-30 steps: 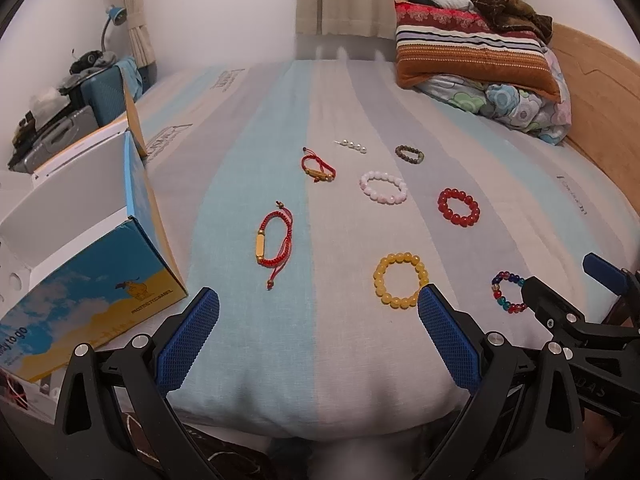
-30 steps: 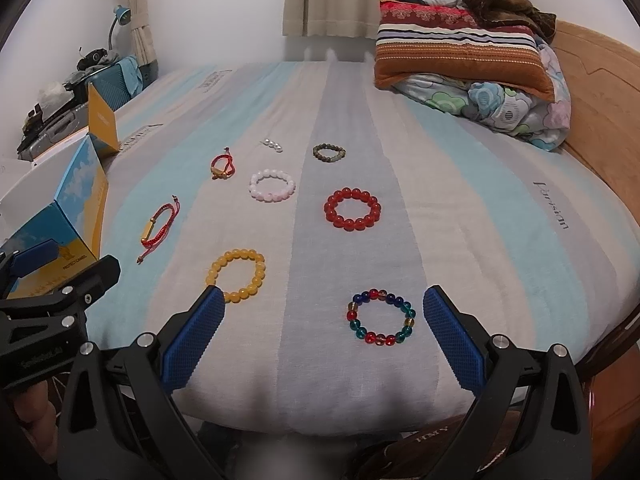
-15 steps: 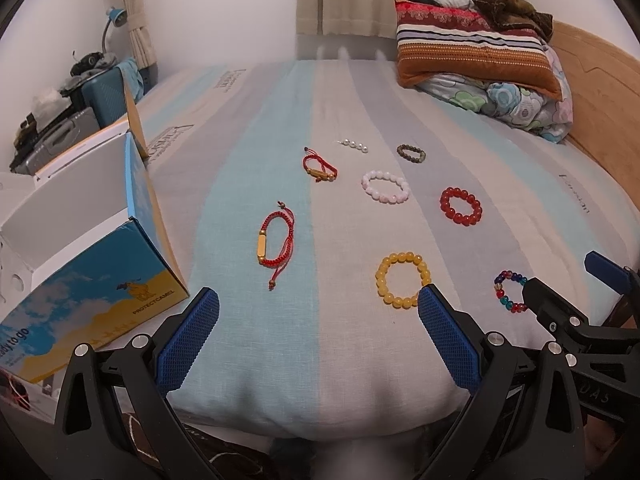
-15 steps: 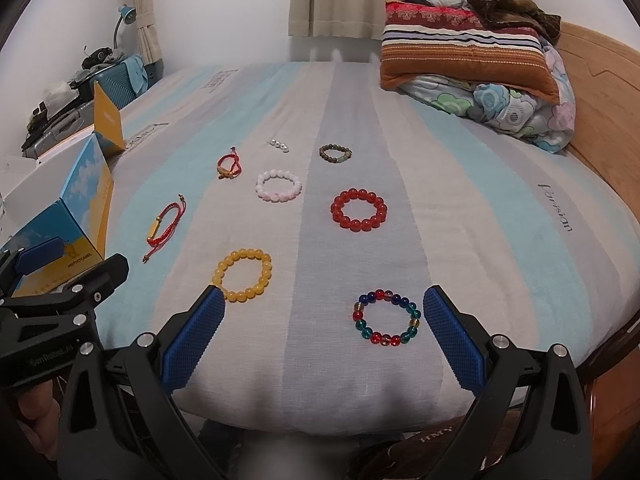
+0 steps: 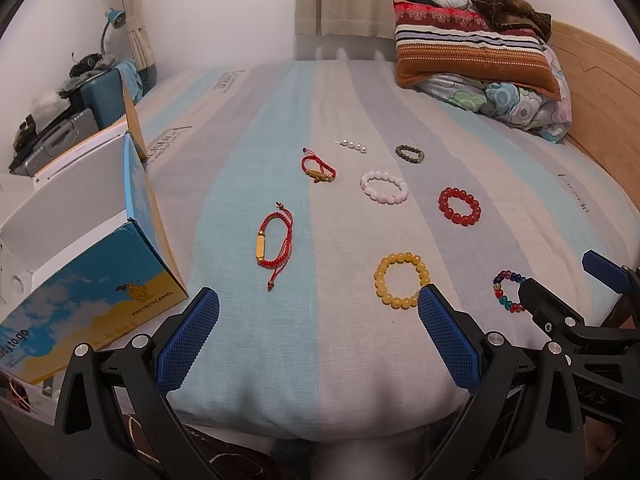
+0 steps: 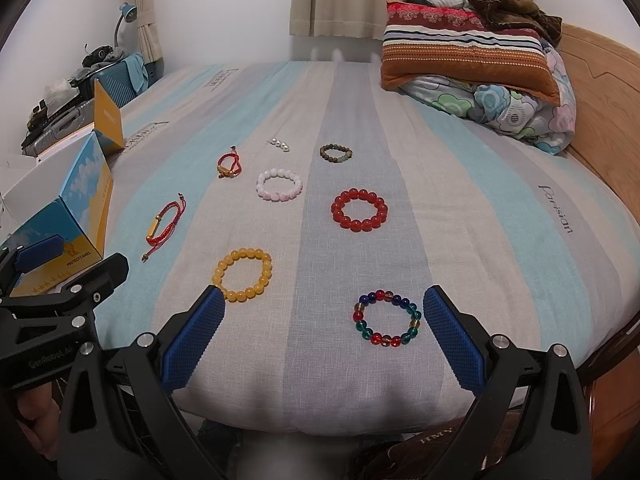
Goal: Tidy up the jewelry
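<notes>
Left gripper (image 5: 318, 322): jaws spread wide, nothing between them, held low over the near edge of the bed (image 5: 248, 344). Right gripper (image 6: 324, 330): jaws likewise wide apart and empty, at the same near edge, to the right of the left one (each gripper shows at the margin of the other's view).

Nearest the right gripper lies the multicolour bead bracelet (image 6: 387, 317), flat on the sheet, just inside the right-hand blue pad. The yellow bead bracelet (image 5: 401, 279) lies just beyond the left gripper's right-hand pad, which overlaps its near edge in that view; contact cannot be determined. The red cord bracelet with a gold tube (image 5: 274, 243) lies ahead of the left gripper, on a pale blue stripe.

Further out: a red bead bracelet (image 6: 359, 210), a pink bead bracelet (image 6: 279, 185), a smaller red cord bracelet (image 5: 318, 169), a dark bead bracelet (image 6: 336, 153) and a short row of pearls (image 5: 353, 146). All eight pieces lie apart from one another.

At the left edge of the bed stands an open blue and yellow box (image 5: 92, 280), flaps raised. A striped pillow (image 6: 468, 54) rests on a flowered quilt (image 6: 504, 112) at the far right, beside the wooden headboard (image 6: 600, 84).
</notes>
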`<state>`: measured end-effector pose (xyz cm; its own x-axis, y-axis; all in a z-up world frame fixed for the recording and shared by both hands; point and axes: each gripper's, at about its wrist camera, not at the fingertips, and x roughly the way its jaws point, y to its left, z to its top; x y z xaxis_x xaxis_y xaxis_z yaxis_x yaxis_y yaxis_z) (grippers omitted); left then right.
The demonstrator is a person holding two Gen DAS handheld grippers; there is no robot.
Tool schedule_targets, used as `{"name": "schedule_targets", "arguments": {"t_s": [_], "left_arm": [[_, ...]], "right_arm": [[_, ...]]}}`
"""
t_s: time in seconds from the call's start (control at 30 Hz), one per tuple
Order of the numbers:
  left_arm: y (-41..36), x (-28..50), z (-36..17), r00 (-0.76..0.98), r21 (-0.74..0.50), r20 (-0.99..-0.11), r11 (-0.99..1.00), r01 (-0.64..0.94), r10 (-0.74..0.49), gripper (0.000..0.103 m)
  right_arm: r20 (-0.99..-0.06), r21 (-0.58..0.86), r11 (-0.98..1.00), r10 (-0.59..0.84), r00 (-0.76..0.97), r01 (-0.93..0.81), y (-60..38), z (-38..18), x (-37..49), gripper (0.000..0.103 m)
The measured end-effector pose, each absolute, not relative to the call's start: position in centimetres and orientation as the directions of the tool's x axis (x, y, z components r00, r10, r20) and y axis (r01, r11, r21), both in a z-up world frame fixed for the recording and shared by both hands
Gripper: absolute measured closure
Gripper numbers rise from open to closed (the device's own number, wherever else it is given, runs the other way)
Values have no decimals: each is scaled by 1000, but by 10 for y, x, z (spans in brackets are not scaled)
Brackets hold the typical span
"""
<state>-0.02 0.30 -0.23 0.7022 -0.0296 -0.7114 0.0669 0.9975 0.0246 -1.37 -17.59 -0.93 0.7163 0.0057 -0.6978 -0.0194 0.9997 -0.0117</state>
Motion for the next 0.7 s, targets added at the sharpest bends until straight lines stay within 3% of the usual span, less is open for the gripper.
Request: {"name": "schedule_targets", "arguments": {"t_s": [0.7], "left_arm": [[2,-1,-2,701,20,-712,997,71,-36,6]], "right_arm": [[-695,-8,1000,9,719,-21,-176,-8,-14,7]]}}
